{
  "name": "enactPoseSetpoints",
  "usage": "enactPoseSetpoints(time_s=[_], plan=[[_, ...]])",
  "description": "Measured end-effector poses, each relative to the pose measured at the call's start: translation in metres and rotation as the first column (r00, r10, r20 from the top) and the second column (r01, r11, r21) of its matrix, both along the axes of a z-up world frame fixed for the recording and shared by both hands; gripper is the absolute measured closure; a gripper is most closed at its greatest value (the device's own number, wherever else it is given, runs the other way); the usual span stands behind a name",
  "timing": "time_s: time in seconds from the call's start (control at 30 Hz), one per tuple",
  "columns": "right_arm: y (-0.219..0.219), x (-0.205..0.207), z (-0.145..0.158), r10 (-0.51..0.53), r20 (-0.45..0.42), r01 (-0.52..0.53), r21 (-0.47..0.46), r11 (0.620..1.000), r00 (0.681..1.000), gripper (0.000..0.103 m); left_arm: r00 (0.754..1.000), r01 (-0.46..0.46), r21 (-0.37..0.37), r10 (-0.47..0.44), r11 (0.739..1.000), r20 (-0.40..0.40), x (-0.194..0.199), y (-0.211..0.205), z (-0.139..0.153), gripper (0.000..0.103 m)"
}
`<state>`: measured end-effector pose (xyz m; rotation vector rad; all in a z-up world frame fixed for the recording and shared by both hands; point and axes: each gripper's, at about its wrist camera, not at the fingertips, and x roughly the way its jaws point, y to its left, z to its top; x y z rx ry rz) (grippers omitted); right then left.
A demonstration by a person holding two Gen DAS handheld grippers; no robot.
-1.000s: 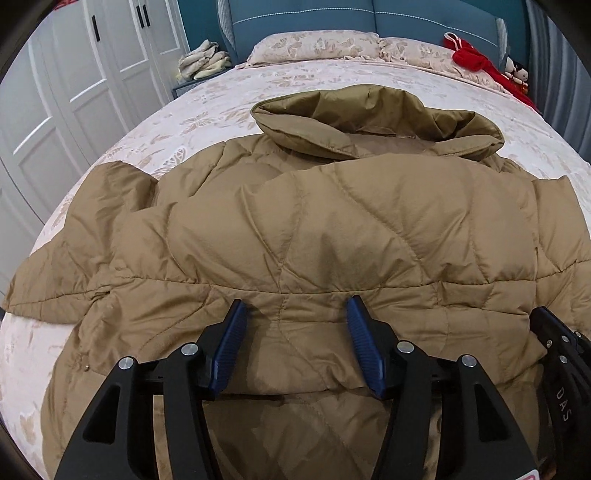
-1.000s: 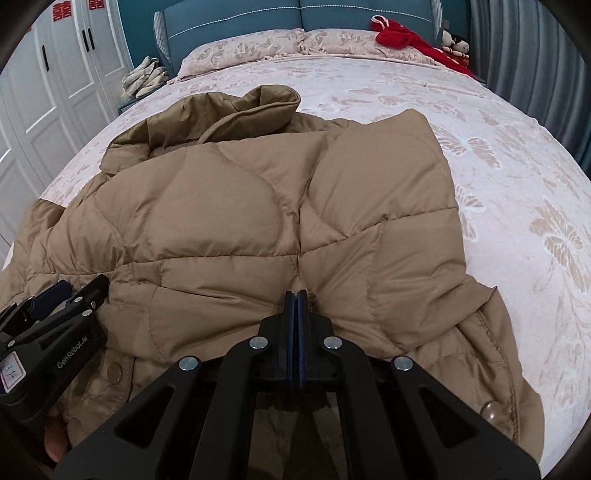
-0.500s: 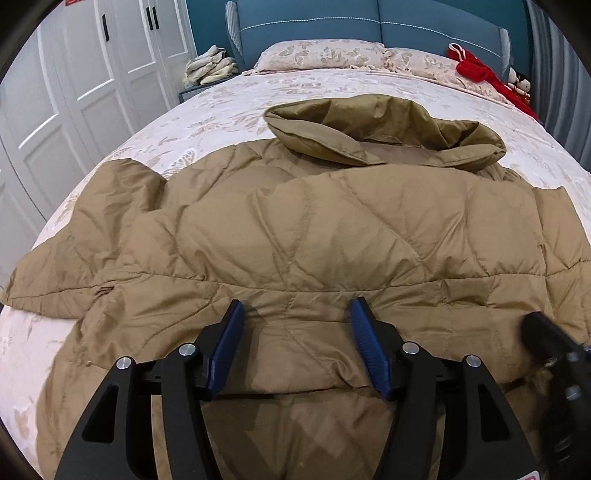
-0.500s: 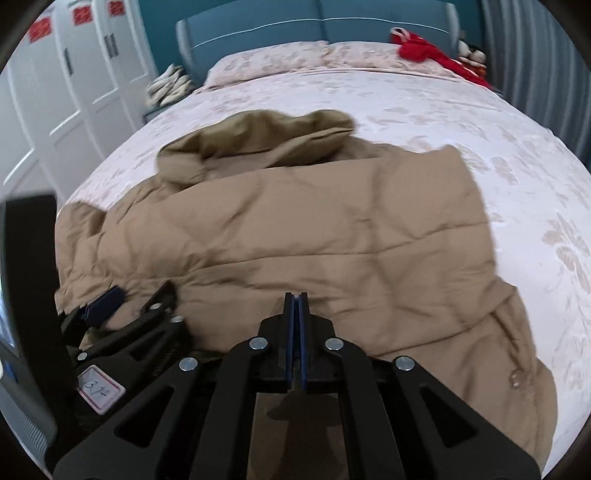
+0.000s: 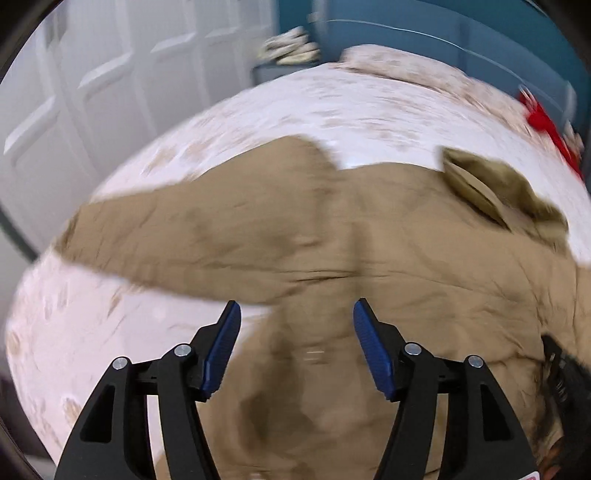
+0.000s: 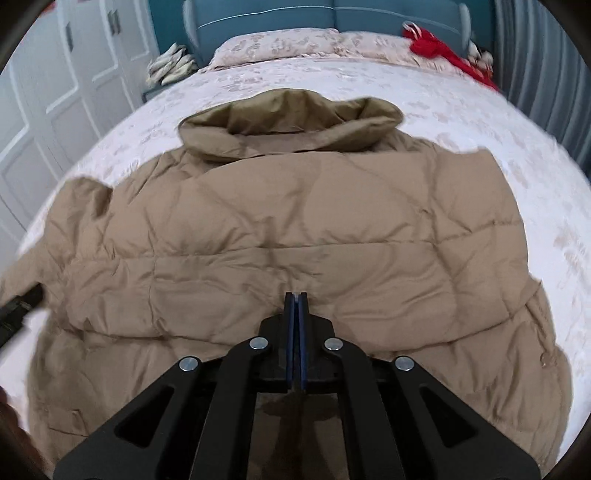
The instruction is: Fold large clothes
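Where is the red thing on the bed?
In the right wrist view the red thing lies at the far right corner of the bed, by the pillows and blue headboard, well beyond the jacket.

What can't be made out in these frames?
- Whether the right gripper pinches the jacket: right wrist view, its shut fingers cover the contact.
- Jacket's near hem: both views, gripper bodies and bottom edge hide it.
- Left sleeve detail: left wrist view, motion blur.
- Red item by the pillows: too small.
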<state>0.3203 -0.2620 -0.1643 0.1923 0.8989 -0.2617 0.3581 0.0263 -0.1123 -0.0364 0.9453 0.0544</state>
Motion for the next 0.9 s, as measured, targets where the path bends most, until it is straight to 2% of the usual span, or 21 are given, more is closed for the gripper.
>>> enactPoseSetpoints(time_s=[0.07, 0.2, 0.33, 0.4, 0.53, 0.6, 0.67, 0.7, 0.73, 0.8, 0.83, 0.9], plan=[[0.004, 0.003, -0.006, 0.008, -0.011, -0.009, -0.032, 0.999, 1.0, 0.102, 0.996, -0.085, -0.078, 0.083, 0.993, -0.038, 0.006, 0.047, -0.004, 0.038], [0.001, 0.003, -0.021, 0.019, -0.011, -0.02, -0.042, 0.999, 1.0, 0.102, 0.97, -0.24, -0.151, 0.23, 0.959, -0.081, 0.019, 0.136, -0.014, 0.036], [0.01, 0.002, -0.023, 0.025, -0.003, -0.025, -0.108, 0.994, 1.0, 0.102, 0.923, -0.385, -0.219, 0.371, 0.897, -0.101, 0.031, 0.215, -0.022, 0.036], [0.012, 0.002, -0.024, 0.025, 0.0, -0.025, -0.127, 0.992, 1.0, 0.102, 0.895, -0.446, -0.27, 0.431, 0.853, -0.117, 0.039, 0.249, -0.027, 0.036], [0.009, 0.001, -0.024, 0.024, 0.012, -0.023, -0.115, 0.993, 1.0, 0.102, 0.874, -0.482, -0.39, 0.463, 0.785, -0.149, 0.055, 0.279, -0.043, 0.036], [0.009, 0.001, -0.025, 0.024, 0.015, -0.023, -0.117, 0.993, 1.0, 0.102, 0.872, -0.481, -0.394, 0.476, 0.783, -0.116, 0.06, 0.281, -0.042, 0.036], [0.009, 0.001, -0.024, 0.024, 0.016, -0.022, -0.114, 0.993, 1.0, 0.102, 0.883, -0.463, -0.35, 0.457, 0.815, -0.105, 0.071, 0.274, -0.041, 0.043], [0.008, 0.001, -0.024, 0.025, 0.018, -0.023, -0.109, 0.994, 1.0, 0.102, 0.888, -0.454, -0.335, 0.449, 0.825, -0.099, 0.075, 0.274, -0.04, 0.056], [0.009, 0.0, -0.024, 0.024, 0.019, -0.022, -0.107, 0.994, 1.0, 0.102, 0.899, -0.433, -0.339, 0.427, 0.835, -0.098, 0.079, 0.271, -0.039, 0.079], [0.009, 0.0, -0.024, 0.024, 0.019, -0.022, -0.106, 0.994, 1.0, 0.102, 0.91, -0.411, -0.382, 0.398, 0.828, -0.117, 0.081, 0.273, -0.037, 0.097], [0.01, 0.0, -0.024, 0.024, 0.019, -0.022, -0.106, 0.994, 1.0, 0.102, 0.911, -0.407, -0.392, 0.396, 0.825, -0.112, 0.08, 0.271, -0.035, 0.099], [0.009, 0.0, -0.024, 0.024, 0.02, -0.022, -0.104, 0.994, 1.0, 0.102, 0.922, -0.378, -0.396, 0.381, 0.837, -0.076, 0.081, 0.261, -0.019, 0.1]])
